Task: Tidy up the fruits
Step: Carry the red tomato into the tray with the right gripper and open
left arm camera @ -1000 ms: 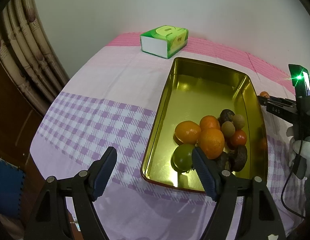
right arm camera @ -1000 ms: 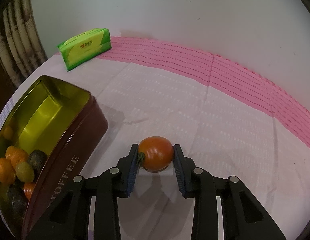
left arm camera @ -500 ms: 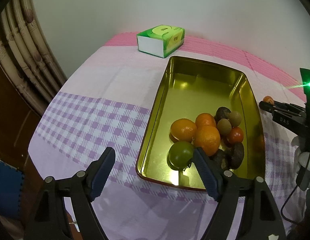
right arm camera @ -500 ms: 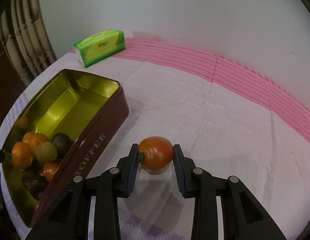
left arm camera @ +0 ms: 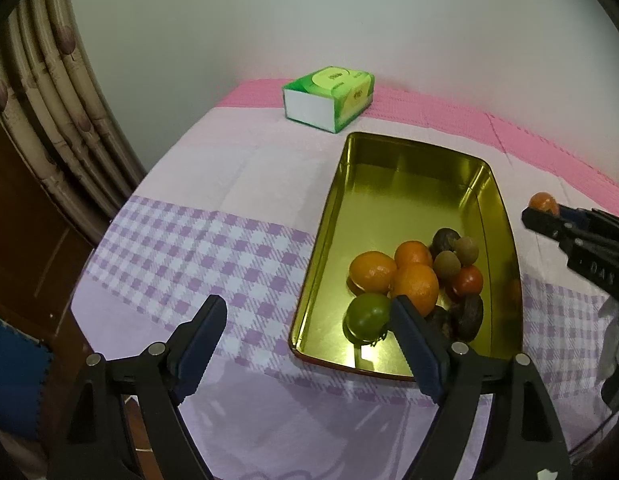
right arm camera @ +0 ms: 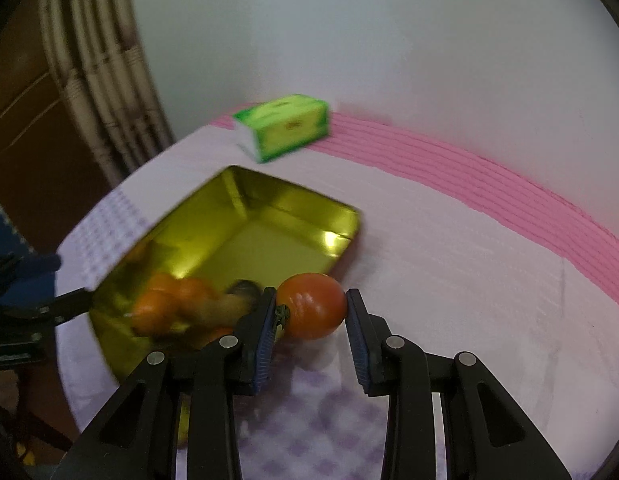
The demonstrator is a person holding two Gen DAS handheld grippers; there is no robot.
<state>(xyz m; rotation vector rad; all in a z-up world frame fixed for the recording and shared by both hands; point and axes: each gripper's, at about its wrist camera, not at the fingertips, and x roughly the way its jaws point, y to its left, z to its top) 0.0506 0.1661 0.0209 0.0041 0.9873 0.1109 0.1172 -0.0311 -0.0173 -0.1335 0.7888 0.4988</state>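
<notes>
The right gripper point(right arm camera: 311, 312) was pinched on a red-orange tomato point(right arm camera: 312, 305), one pad against each side, the green stem end turned toward the left pad. The tomato was held clear of the tablecloth point(right arm camera: 449, 280), just beside the near right edge of the gold tin point(right arm camera: 269, 216). The right wrist view was motion-blurred, so the fruit inside the tin appeared there only as orange and dark smears.

The left gripper point(left arm camera: 305, 334) was spread wide and held nothing. It hovered over the near end of the tin point(left arm camera: 409, 184), its right finger point(left arm camera: 413, 344) overlapping the tin's near rim in the picture; contact could not be judged.

Contents of the tin, left wrist view, all grouped at the near end:
- 3 oranges point(left arm camera: 373, 272) touching one another
- 1 green round fruit point(left arm camera: 367, 316) nearest the left gripper
- 1 small red tomato point(left arm camera: 467, 280)
- 2 small brownish round fruits point(left arm camera: 447, 266)
- several dark fruits point(left arm camera: 467, 316), partly hidden, count uncertain

The far half of the tin showed bare gold metal. A green tissue box point(left arm camera: 329, 98) stood on the pink band of the cloth beyond the tin's far end, apart from it. The held tomato point(left arm camera: 543, 203) also showed at the right edge of the left wrist view, at the tip of the right gripper point(left arm camera: 549, 216). A curtain point(left arm camera: 49, 120) hung to the left of the table.
</notes>
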